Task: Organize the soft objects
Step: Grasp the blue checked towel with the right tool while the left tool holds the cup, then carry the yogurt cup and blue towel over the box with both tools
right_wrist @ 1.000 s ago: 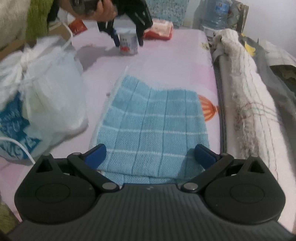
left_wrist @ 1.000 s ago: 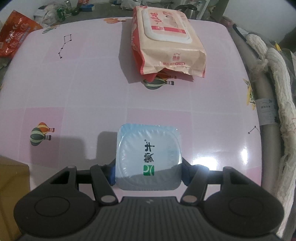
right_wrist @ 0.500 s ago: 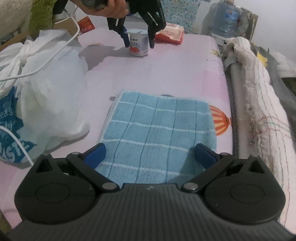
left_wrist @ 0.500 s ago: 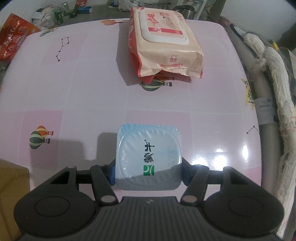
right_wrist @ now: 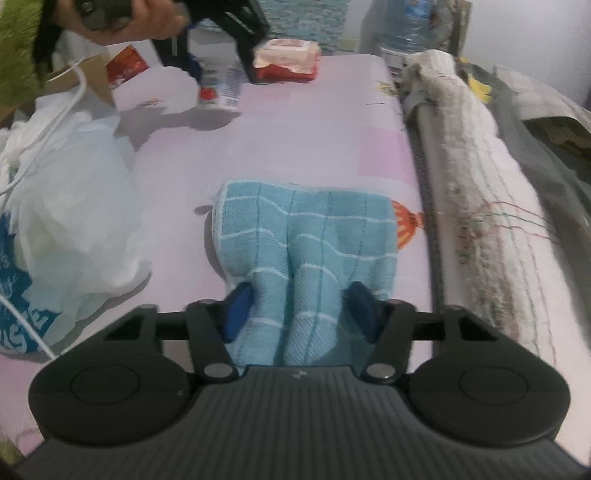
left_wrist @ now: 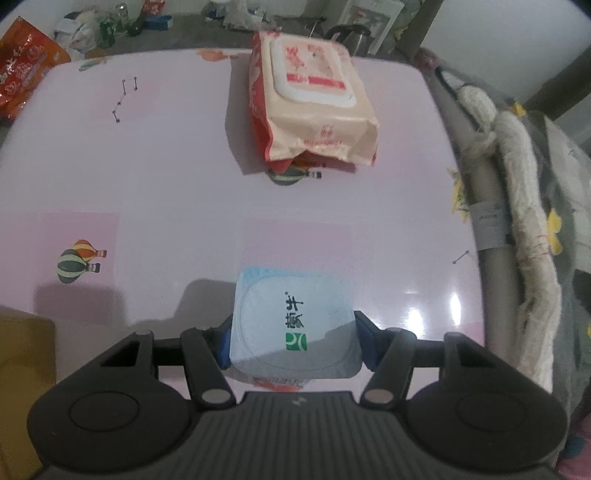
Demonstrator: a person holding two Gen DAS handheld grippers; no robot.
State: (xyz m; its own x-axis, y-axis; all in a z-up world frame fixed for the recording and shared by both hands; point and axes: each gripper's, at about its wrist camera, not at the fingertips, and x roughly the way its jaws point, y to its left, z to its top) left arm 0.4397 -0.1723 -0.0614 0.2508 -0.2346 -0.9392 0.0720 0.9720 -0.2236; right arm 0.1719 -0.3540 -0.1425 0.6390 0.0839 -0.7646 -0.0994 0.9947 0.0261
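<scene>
My left gripper [left_wrist: 293,339] is shut on a yogurt cup [left_wrist: 295,317] with a pale blue foil lid, held just above the pink tabletop [left_wrist: 147,184]. The right wrist view shows that cup [right_wrist: 221,90] tilted and lifted, under a person's hand [right_wrist: 122,22]. A pack of wet wipes [left_wrist: 314,96] lies at the table's far end. My right gripper [right_wrist: 301,308] is closing on a blue checked towel [right_wrist: 310,229]. The towel's near part is bunched into ridges between the blue pads [right_wrist: 240,306].
A white plastic bag [right_wrist: 70,206] sits left of the towel. A rolled whitish blanket [right_wrist: 480,184] runs along the table's right edge. A cardboard box [left_wrist: 22,369] stands at the near left, and a red snack bag [left_wrist: 22,70] at the far left.
The right jaws have closed in from wide open and squeezed the flat towel into folds. The left gripper has raised the cup off the table, and the cup now tilts.
</scene>
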